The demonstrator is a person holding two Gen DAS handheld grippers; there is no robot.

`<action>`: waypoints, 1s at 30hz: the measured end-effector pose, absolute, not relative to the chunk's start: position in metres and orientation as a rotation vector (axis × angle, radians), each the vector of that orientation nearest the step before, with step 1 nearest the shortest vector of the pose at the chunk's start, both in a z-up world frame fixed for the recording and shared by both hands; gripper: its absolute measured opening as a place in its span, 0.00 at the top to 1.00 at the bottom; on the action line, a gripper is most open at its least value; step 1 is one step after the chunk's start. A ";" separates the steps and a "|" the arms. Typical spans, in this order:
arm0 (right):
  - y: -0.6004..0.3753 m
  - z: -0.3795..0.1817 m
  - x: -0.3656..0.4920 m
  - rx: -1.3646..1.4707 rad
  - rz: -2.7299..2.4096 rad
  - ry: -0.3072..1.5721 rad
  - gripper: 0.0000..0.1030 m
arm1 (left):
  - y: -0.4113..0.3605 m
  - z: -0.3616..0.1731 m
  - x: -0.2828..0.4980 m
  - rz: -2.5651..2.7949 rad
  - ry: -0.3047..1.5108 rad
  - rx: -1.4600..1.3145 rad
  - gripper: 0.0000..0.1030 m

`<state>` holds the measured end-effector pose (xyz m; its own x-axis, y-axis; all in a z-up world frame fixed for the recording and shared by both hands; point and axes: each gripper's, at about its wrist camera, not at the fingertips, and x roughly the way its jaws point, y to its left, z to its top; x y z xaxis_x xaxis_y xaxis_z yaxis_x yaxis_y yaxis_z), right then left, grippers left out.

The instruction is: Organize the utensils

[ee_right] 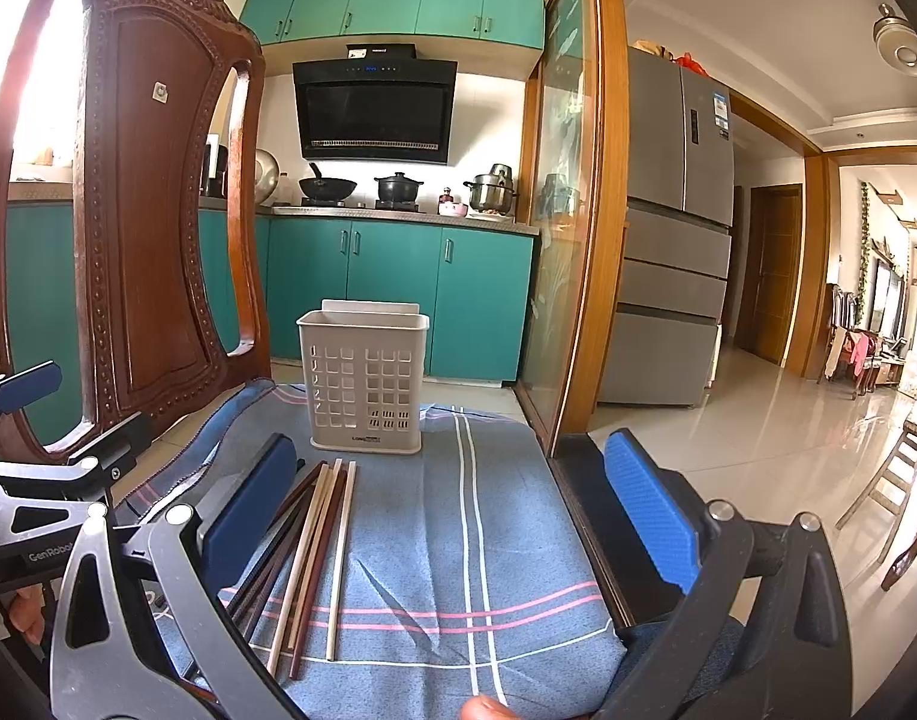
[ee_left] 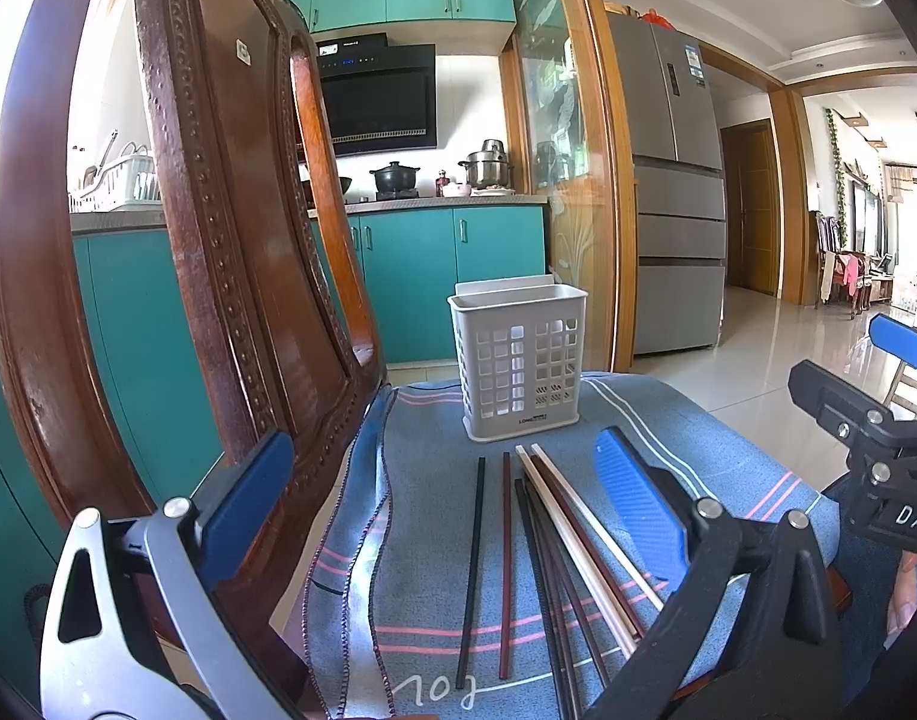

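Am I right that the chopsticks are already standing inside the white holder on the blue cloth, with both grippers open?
Not quite: the chopsticks lie flat on the blue cloth in front of the white holder, which looks empty, as the left wrist view shows. Both the left gripper and right gripper are open.

I see teal kitchen cabinets [ee_right: 392,264] at twelve o'clock, a steel refrigerator [ee_right: 677,228] at two, a carved wooden chair back [ee_right: 140,210] at ten, and a glossy tiled floor [ee_right: 776,420].
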<state>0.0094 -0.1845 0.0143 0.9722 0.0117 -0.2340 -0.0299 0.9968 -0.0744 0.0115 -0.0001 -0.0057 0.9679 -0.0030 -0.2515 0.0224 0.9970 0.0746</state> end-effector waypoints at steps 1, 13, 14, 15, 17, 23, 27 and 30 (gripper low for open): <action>-0.185 0.014 0.009 -0.077 0.021 0.236 0.03 | 0.000 -0.006 0.012 -0.013 0.254 0.078 0.03; -0.184 0.014 0.010 -0.078 0.019 0.236 0.03 | -0.002 -0.007 0.012 -0.014 0.252 0.077 0.03; -0.184 0.014 0.010 -0.078 0.020 0.237 0.03 | -0.002 -0.008 0.012 -0.015 0.252 0.076 0.03; -0.184 0.014 0.010 -0.079 0.019 0.236 0.03 | -0.002 -0.007 0.012 -0.016 0.253 0.077 0.03; -0.184 0.014 0.010 -0.080 0.019 0.236 0.03 | -0.002 -0.007 0.012 -0.017 0.254 0.076 0.03; -0.183 0.014 0.010 -0.080 0.019 0.238 0.03 | -0.002 -0.007 0.012 -0.018 0.255 0.076 0.03; -0.183 0.014 0.010 -0.081 0.019 0.238 0.03 | -0.002 -0.007 0.011 -0.019 0.256 0.075 0.03; -0.183 0.014 0.010 -0.080 0.019 0.238 0.03 | -0.004 -0.008 0.010 -0.020 0.257 0.077 0.03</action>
<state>0.0100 -0.1834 0.0138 0.9716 0.0095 -0.2365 -0.0286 0.9966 -0.0772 0.0100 -0.0035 -0.0080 0.9671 -0.0099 -0.2543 0.0297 0.9968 0.0740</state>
